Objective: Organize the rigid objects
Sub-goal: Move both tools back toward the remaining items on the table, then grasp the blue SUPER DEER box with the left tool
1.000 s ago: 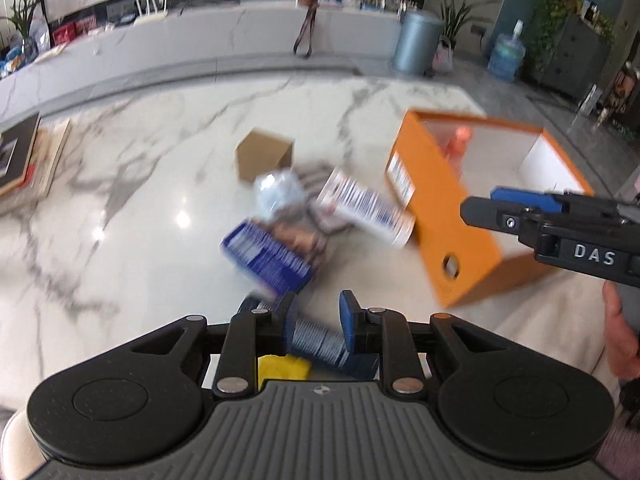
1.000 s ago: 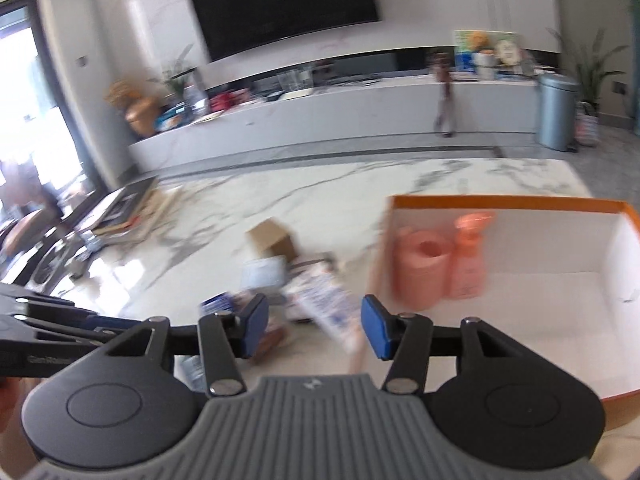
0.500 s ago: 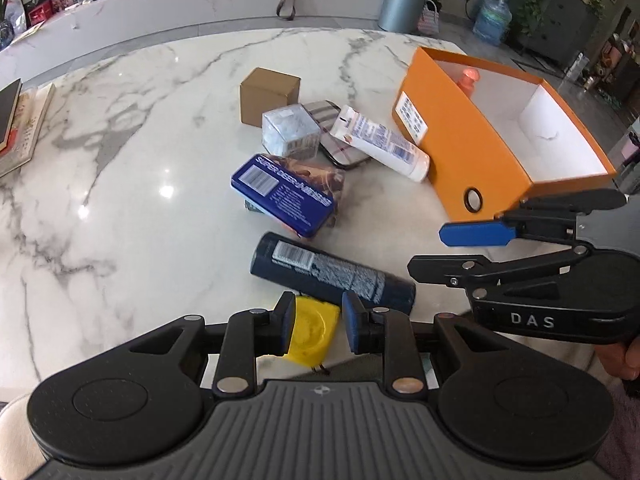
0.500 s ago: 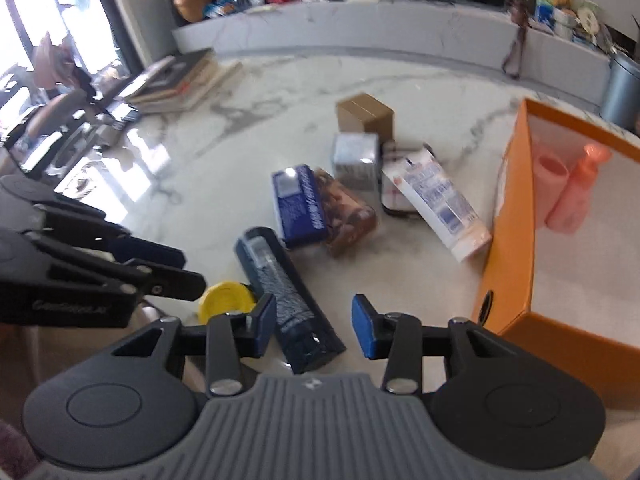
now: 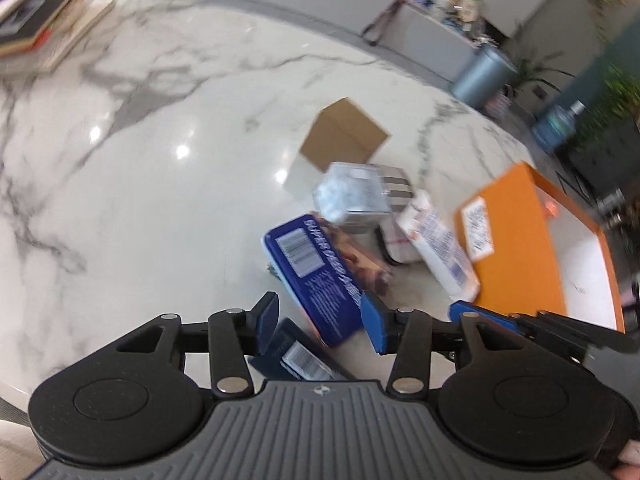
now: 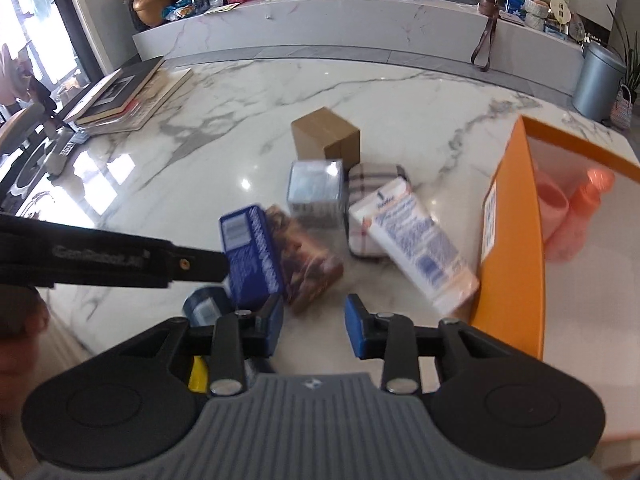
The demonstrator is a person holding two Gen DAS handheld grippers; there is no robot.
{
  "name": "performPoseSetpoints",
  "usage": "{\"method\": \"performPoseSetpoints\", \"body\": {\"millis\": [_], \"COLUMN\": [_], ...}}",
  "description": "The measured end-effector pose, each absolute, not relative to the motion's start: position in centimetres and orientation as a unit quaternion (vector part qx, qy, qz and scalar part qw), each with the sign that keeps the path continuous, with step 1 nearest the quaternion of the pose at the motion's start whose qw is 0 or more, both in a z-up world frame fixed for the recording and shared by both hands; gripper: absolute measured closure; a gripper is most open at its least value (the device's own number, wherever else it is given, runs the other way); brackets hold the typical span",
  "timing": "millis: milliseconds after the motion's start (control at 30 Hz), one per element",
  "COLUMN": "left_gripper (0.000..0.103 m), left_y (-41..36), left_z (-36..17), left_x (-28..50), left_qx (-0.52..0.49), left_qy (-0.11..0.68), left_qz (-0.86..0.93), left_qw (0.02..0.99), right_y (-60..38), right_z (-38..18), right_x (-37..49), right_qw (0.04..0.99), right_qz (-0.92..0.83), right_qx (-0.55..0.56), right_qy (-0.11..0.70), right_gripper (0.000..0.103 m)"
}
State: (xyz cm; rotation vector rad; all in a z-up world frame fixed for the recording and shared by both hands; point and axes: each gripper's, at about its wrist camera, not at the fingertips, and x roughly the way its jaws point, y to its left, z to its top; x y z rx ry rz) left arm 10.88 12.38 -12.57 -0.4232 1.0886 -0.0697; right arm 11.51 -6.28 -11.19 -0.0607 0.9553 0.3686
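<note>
A pile lies on the marble table: a blue tin (image 5: pixel 316 276) (image 6: pixel 252 256), a dark blue can (image 5: pixel 296 356) (image 6: pixel 206 306), a white tube (image 5: pixel 438 248) (image 6: pixel 416 248), a clear box (image 6: pixel 316 192), a plaid case (image 6: pixel 372 184) and a cardboard box (image 6: pixel 326 136). My left gripper (image 5: pixel 320 324) hangs over the tin's near end and the can, jaws opening, pads touching neither. My right gripper (image 6: pixel 315 326) is beside the tin over bare marble, jaws closing on nothing. The orange box (image 6: pixel 512 240) at the right holds a pink bottle (image 6: pixel 588 200).
A stack of books (image 6: pixel 120 96) lies at the table's far left. A yellow item (image 6: pixel 198 374) shows under my right gripper's left finger. A grey bin (image 6: pixel 600 76) stands on the floor beyond the table. The left gripper's body (image 6: pixel 120 256) crosses the right wrist view.
Both grippers have dropped and closed in on the pile. The left jaws have spread wider and the view has rolled; the right jaws have narrowed.
</note>
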Motion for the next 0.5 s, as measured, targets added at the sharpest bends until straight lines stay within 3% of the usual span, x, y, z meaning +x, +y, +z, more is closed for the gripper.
{"method": "performPoseSetpoints", "body": {"millis": [333, 500], "left_gripper": [0.048, 0.059], "left_y": [14.2, 14.8], "left_z": [-15.8, -15.9], "left_x": [13.0, 13.3], "left_qx": [-0.283, -0.303], "left_qy": [0.531, 0.525], "left_qz": [-0.043, -0.049], "left_qw": [0.797, 0.794], "right_y": [-5.3, -4.6], "right_z": [-12.5, -13.4], "right_x": [15.6, 16.8], "right_qw": [0.864, 0.855], "right_qz": [0.183, 0.192], "right_qx": [-0.04, -0.042], "right_qy": [0.468, 0.481], "right_gripper": [0.068, 0.069]}}
